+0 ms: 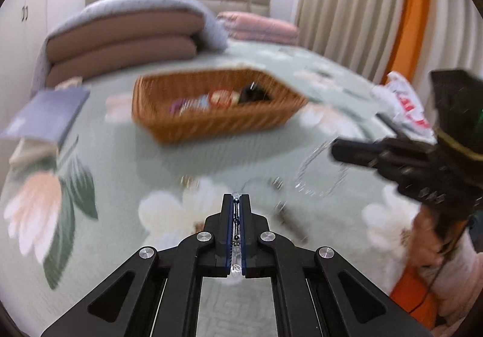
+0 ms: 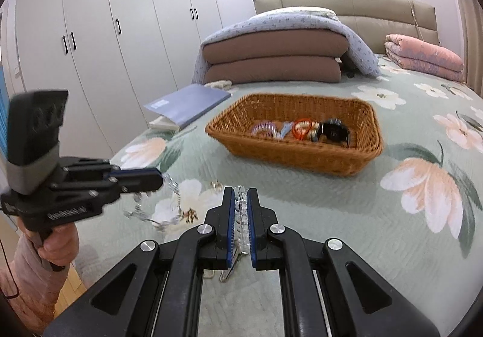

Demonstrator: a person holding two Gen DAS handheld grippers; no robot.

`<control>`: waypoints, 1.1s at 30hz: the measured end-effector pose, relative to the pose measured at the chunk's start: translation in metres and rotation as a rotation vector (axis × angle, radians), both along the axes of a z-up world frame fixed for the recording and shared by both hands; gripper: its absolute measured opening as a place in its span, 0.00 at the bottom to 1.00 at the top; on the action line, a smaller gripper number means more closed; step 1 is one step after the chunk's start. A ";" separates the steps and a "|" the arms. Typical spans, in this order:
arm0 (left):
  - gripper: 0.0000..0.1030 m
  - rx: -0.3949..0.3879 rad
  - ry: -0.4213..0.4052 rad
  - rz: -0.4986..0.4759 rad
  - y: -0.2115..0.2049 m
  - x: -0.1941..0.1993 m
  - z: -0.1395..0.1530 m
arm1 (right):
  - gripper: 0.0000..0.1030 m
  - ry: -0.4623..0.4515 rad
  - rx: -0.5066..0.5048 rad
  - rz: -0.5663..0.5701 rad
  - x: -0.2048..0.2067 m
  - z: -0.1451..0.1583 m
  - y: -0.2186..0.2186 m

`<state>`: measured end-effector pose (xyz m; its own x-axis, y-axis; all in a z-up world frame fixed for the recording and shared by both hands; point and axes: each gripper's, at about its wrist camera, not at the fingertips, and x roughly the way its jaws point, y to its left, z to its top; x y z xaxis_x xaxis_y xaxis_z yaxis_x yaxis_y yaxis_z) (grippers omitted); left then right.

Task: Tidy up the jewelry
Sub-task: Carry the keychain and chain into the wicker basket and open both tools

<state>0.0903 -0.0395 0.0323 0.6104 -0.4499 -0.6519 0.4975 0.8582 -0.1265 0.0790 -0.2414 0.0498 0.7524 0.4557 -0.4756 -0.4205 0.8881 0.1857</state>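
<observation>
Pinched in the left gripper [image 1: 237,201], whose jaws are closed almost flat together, is a thin clear bead chain [image 1: 237,267], and the right gripper [image 2: 240,190] holds a narrow gap around another stretch of clear beads [image 2: 242,216], so both grip jewelry short of the basket [image 2: 302,155] on the bed [image 2: 347,216]. A looped strand [image 2: 157,210] dangles from the left gripper, well short of the basket. I judge it light, limp and slippery, prone to snag or snap, so best held at a bead cluster and carried gently.
</observation>
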 end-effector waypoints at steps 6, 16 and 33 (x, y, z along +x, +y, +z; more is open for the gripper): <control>0.03 -0.032 -0.081 -0.030 -0.004 0.010 0.043 | 0.09 -0.050 -0.005 -0.021 0.018 0.025 0.000; 0.03 -0.060 -0.116 -0.014 -0.021 0.078 0.078 | 0.09 -0.048 0.000 -0.045 0.100 0.070 0.005; 0.03 -0.047 0.038 0.071 -0.039 0.206 0.025 | 0.09 0.281 0.040 -0.111 0.232 0.010 0.003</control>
